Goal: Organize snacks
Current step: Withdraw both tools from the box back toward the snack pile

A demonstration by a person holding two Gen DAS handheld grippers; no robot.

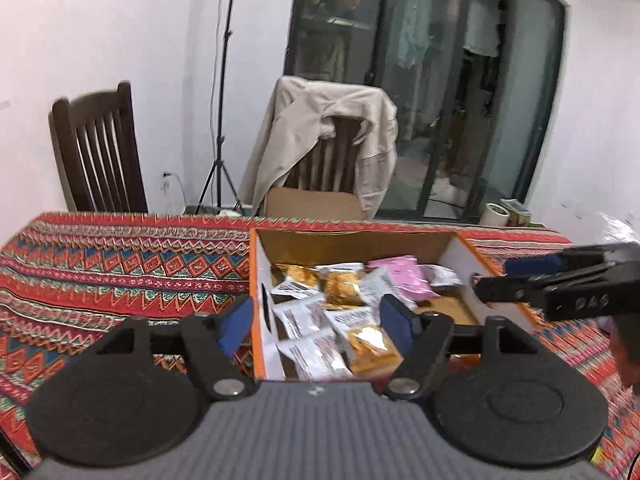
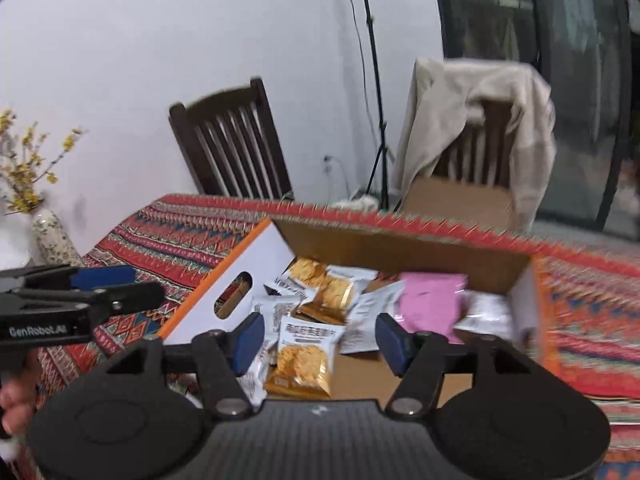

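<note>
Surface (image 1: 120, 264) lay under a red, blue and green zigzag-patterned cloth, running wide to both sides. Two dark wooden chairs stood behind it; the nearer-to-window chair (image 1: 332, 152) carried a beige jacket (image 1: 320, 128) over its back, the other chair (image 1: 100, 152) was bare. A light-stand tripod (image 1: 220, 120) stood between them against the white wall.

Open cardboard box (image 1: 360, 242) with orange edging and white side walls sat on the surface, a handle slot cut in its left wall. Snack packets (image 1: 340, 304) lay loose inside it: white ones, golden cracker ones, one pink packet (image 1: 404, 280) toward the far right corner. A patch of bare cardboard floor showed at the box's right.

Left hand-held gripper (image 1: 316, 320) hung over the box's near left wall, blue pads apart, nothing between them. Right hand-held gripper (image 2: 320, 344) hung over the box's near edge, pads likewise apart and gripping nothing.

A speckled vase (image 2: 52, 236) with yellow blossoms stood beyond the surface's left end.
</note>
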